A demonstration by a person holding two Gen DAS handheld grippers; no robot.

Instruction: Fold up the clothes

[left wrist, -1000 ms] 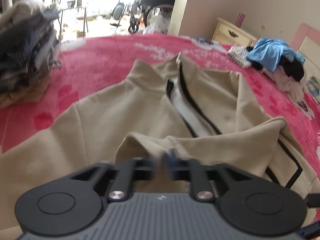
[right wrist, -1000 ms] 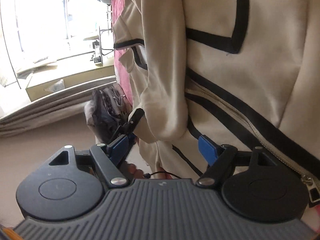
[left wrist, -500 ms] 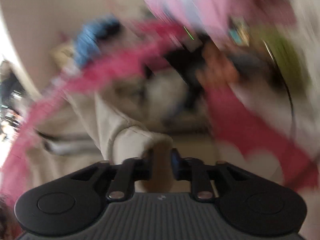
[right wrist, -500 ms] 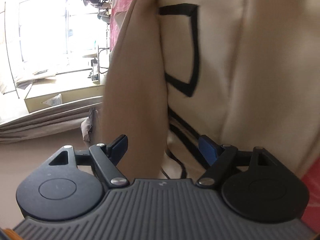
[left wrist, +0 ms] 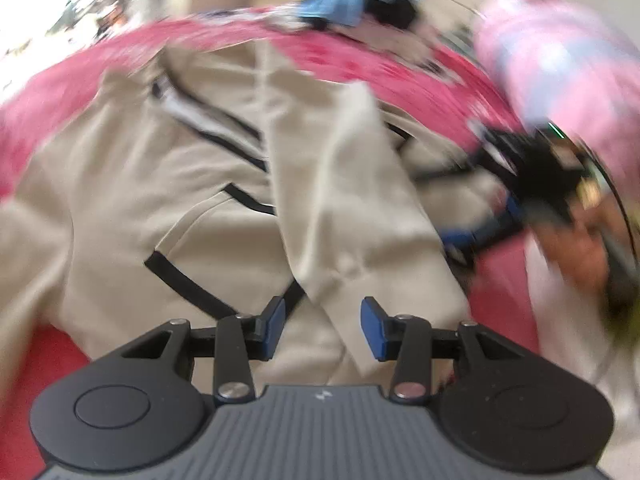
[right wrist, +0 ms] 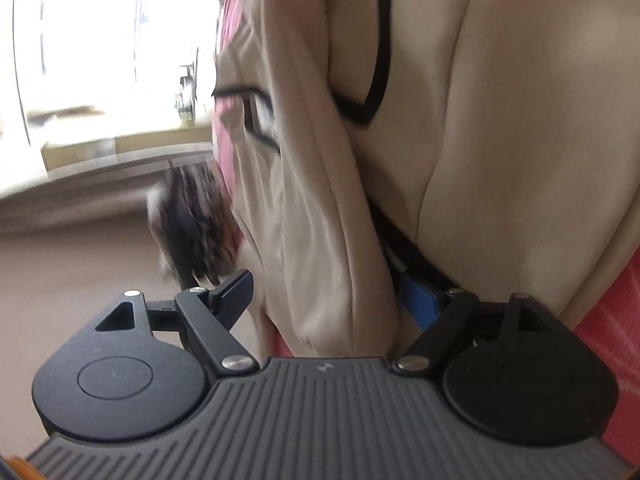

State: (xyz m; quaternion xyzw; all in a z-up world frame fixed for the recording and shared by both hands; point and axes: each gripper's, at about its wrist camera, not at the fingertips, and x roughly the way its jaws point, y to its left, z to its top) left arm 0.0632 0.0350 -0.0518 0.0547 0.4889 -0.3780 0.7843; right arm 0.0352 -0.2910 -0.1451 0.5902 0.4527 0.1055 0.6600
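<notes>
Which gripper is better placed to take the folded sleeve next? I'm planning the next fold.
Probably the right gripper: the beige jacket's sleeve runs between its open jaws. The left gripper has sleeve fabric between its jaws too, but they are opening, apparently letting go.

Your beige jacket [left wrist: 168, 216] lies spread on the red bed [left wrist: 400, 80] — black trim, zipper open, one sleeve [left wrist: 360, 208] folded across its front.

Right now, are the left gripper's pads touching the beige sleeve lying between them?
Apart: in the left wrist view the left gripper's jaws are opening, with a gap showing between each blue pad and the sleeve.
</notes>
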